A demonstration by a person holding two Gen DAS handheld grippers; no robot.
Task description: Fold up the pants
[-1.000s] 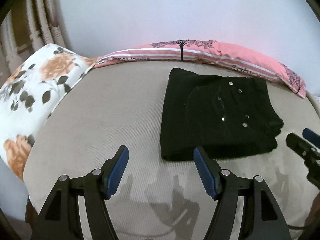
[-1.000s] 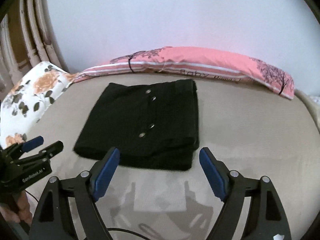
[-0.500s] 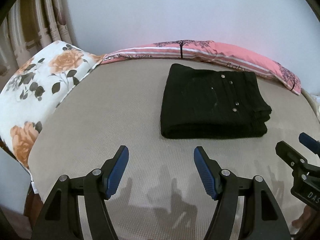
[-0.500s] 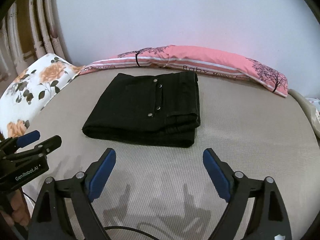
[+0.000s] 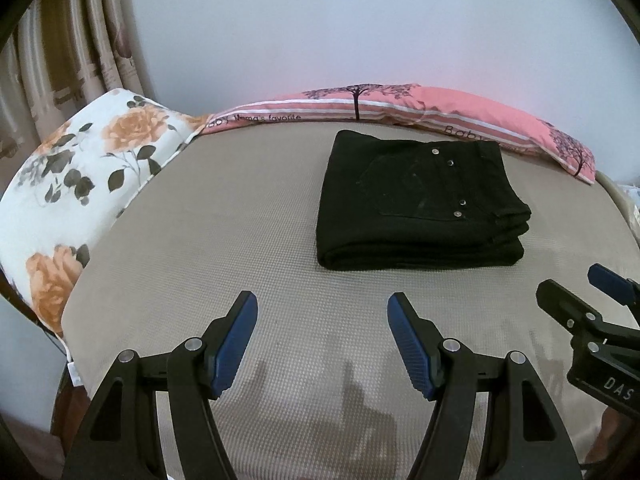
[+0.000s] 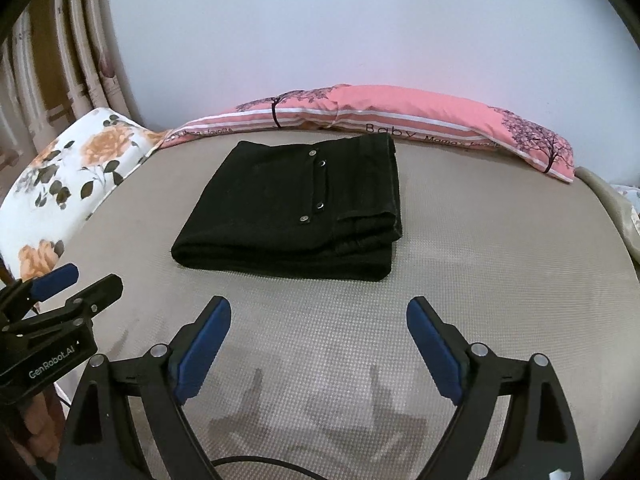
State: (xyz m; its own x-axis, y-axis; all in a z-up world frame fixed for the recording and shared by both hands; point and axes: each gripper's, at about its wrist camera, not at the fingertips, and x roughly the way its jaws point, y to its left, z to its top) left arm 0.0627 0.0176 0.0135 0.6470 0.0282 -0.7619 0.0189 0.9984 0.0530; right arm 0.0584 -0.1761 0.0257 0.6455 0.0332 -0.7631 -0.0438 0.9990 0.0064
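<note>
The folded black pants point(image 6: 292, 208) lie on the beige bed point(image 6: 480, 264); right tongs point(image 6: 319, 344) are open and empty.

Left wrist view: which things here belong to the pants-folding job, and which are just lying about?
Part of the job:
- black folded denim pants with metal rivets, lying on the beige woven bed surface
- left hand-held gripper, open, empty
- right hand-held gripper, open, empty

Just lying about:
- long pink striped bolster pillow with tree print
- white floral pillow
- beige curtain
</note>
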